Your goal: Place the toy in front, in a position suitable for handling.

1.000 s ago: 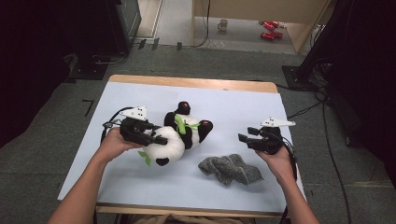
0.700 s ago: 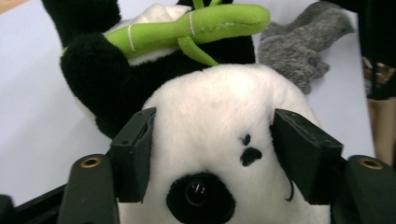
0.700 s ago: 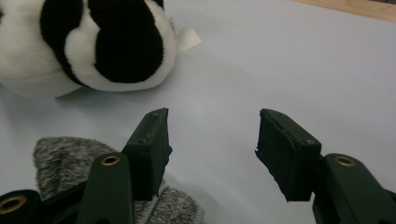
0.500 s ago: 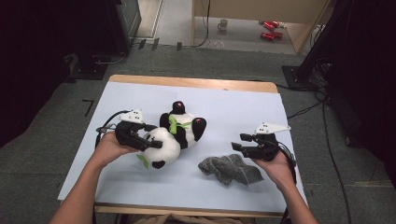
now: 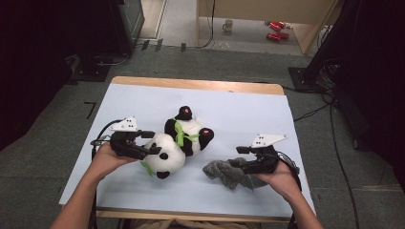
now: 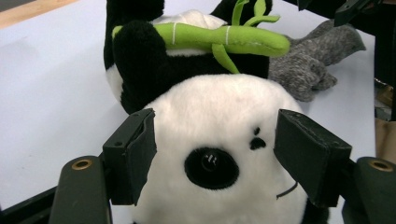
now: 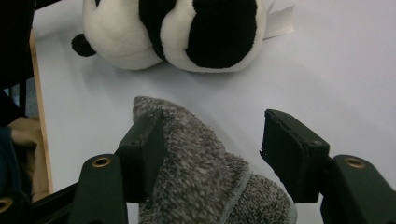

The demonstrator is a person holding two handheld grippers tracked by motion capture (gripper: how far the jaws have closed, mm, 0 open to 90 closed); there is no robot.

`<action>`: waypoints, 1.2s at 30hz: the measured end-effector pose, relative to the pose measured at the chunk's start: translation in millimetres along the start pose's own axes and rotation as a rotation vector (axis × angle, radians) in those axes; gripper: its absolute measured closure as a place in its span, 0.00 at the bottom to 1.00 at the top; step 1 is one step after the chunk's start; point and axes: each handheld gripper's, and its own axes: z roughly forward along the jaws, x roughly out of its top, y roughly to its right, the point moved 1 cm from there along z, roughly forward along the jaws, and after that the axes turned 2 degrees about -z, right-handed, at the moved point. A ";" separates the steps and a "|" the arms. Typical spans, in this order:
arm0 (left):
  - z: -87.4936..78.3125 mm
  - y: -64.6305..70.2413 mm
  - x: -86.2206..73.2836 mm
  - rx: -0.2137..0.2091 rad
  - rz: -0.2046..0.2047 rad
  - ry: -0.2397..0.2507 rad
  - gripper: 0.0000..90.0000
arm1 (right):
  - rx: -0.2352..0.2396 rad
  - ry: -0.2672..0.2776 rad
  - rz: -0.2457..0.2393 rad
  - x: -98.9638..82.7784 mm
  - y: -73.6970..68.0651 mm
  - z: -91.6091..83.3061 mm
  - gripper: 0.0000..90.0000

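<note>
Pale bench (image 5: 229,109) holds a toy panda (image 5: 176,143) mid-way. Left gripper (image 5: 145,143) jaws, just opening, frame its head. Right gripper (image 5: 241,158) jaws, opening too, straddle the grey sock (image 5: 224,171), ready to grab.

The lower part of the panda plush's head (image 6: 219,154) is cut off by the bottom edge of the left gripper view; its far foot runs past the top edge. The grey fleece sock (image 7: 205,186) leaves the right gripper view at the bottom edge, so its full length cannot be told. In the high view, the right gripper (image 5: 242,157) and the hand behind it cover part of the sock. The red items (image 5: 273,30) on the far floor are too small to identify.
</note>
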 end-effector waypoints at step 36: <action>12.9 -1.1 1.6 -0.002 0.047 -0.004 0.72 | -0.009 -0.293 -0.093 -29.2 -7.2 42.8 0.82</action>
